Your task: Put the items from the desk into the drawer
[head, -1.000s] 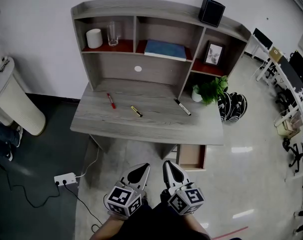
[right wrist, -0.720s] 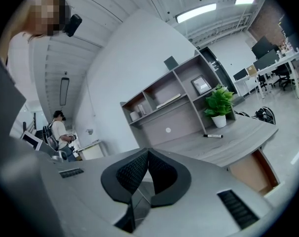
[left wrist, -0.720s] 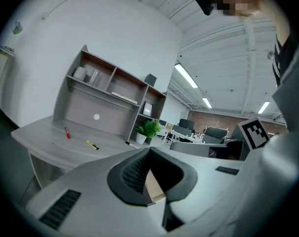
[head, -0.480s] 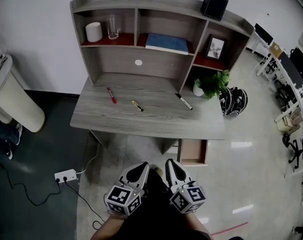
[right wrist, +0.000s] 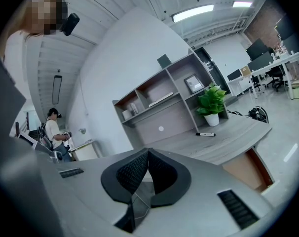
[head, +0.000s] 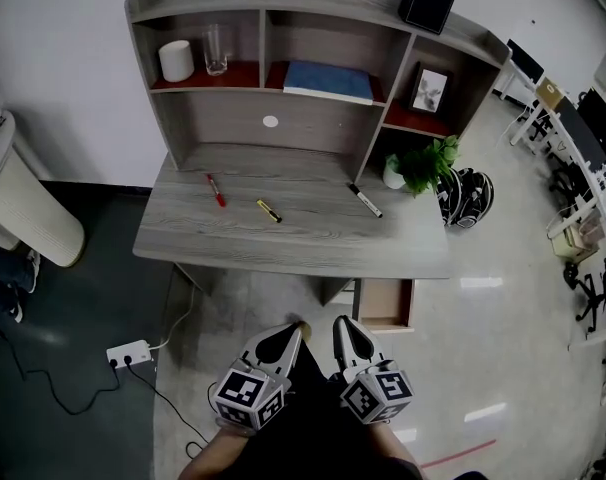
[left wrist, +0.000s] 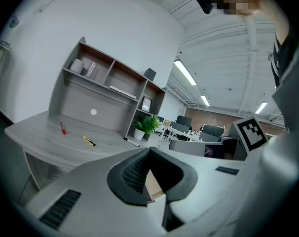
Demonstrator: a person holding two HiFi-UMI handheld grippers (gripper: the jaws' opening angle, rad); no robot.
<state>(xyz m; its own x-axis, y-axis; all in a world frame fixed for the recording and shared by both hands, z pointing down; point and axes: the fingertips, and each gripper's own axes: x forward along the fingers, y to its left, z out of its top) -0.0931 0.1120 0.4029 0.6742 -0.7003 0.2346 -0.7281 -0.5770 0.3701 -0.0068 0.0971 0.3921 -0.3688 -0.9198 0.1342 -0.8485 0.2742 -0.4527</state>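
You held left gripper (head: 291,334) and right gripper (head: 341,326) low, near your body. Both jaws pressed together, nothing inside. Drawer (head: 385,306) open under desk (head: 283,243). Farther off, yellow pen (head: 269,211), red pen (head: 215,190), black marker (head: 364,200) lay apart on desk.

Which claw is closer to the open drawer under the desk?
Right. In the head view, the right gripper is just short of the drawer, a bit to its left. The left gripper is farther left, beyond the right one.
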